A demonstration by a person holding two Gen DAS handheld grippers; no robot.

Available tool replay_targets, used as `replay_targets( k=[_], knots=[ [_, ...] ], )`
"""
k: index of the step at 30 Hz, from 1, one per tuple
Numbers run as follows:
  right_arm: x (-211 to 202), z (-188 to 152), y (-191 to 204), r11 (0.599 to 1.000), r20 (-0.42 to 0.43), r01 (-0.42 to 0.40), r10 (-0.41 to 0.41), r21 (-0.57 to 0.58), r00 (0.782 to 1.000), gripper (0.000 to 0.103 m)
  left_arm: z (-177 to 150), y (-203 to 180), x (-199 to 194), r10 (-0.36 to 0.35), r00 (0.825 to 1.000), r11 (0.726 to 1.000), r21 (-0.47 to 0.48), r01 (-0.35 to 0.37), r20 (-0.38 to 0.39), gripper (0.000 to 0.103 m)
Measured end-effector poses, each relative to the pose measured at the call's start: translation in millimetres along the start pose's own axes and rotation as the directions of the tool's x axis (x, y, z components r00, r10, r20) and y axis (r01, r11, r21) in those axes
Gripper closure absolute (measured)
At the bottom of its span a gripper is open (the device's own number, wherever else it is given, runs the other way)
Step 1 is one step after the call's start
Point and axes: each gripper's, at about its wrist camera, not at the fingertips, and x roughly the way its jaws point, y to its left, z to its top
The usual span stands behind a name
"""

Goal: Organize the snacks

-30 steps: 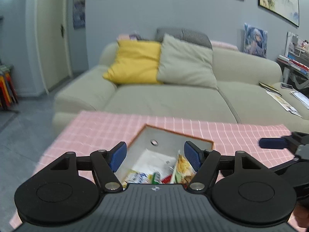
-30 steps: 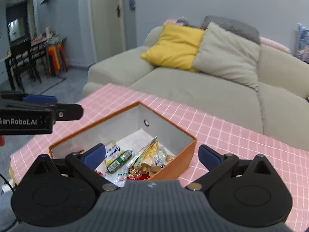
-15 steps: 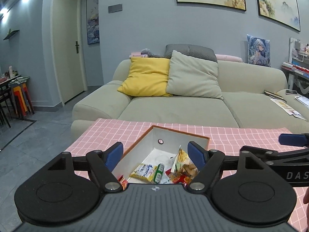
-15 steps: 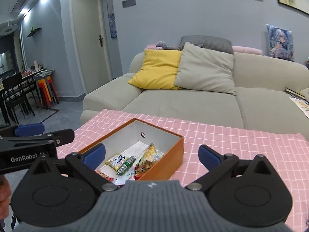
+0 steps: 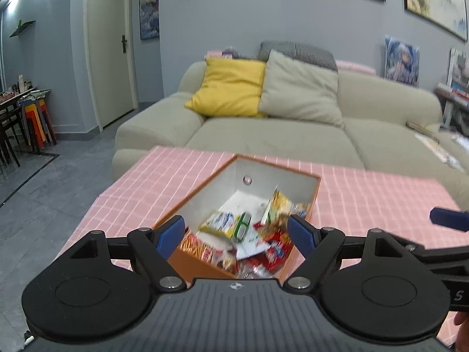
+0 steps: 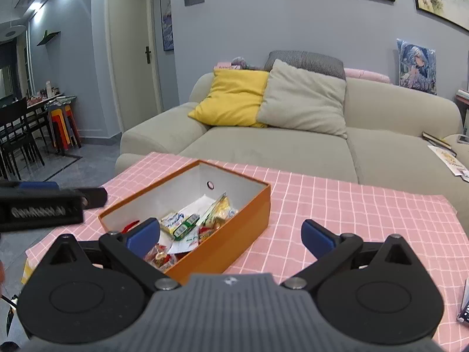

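Observation:
An orange box point(image 6: 249, 214) with white inner walls sits on the pink checked tablecloth point(image 6: 366, 214). It holds several snack packets point(image 6: 187, 226), among them yellow, green and red ones. The box also shows in the left wrist view point(image 5: 281, 182), with the packets point(image 5: 243, 234) heaped at its near end. My left gripper point(image 5: 236, 236) is open and empty, above the box's near end. My right gripper point(image 6: 230, 236) is open and empty, above the box's near right side. The left gripper also shows in the right wrist view point(image 6: 44, 205), left of the box.
A beige sofa point(image 6: 293, 146) with a yellow cushion point(image 6: 234, 96) and a grey cushion point(image 6: 302, 99) stands behind the table. Dark dining chairs point(image 6: 17, 140) and stacked stools point(image 6: 63, 126) are far left. Papers point(image 6: 445, 155) lie on the sofa's right end.
Both grippers have pulled back and up from the box, so more of the box and the room shows. Both stay open and empty.

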Motion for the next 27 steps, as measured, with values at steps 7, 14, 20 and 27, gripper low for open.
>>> replay_targets(
  k=[7, 14, 20, 27],
  knots=[
    [19.7, -13.7, 2.9, 1.000, -0.083, 0.004, -0.004, -0.003, 0.997, 0.004, -15.9, -2.2, 10.8, 0.018, 0.997, 1.000, 0.014, -0.017, -0.081, 0.010],
    [23.6, -19.0, 3.2, 1.000, -0.101, 0.013, -0.012, 0.015, 0.995, 0.004, -17.8, -1.9, 10.2, 0.024, 0.995, 1.000, 0.018, -0.022, -0.098, 0.010],
    [25.0, -18.1, 3.4, 1.000, -0.107, 0.020, -0.018, 0.022, 0.994, 0.004, -16.4, -2.3, 10.5, 0.027, 0.994, 0.999, 0.022, -0.025, -0.106, 0.010],
    [24.2, -18.4, 2.9, 1.000, -0.104, 0.021, -0.019, 0.023, 0.994, 0.004, -15.4, -2.5, 11.0, 0.028, 0.994, 0.999, 0.021, -0.026, -0.108, 0.010]
  ],
)
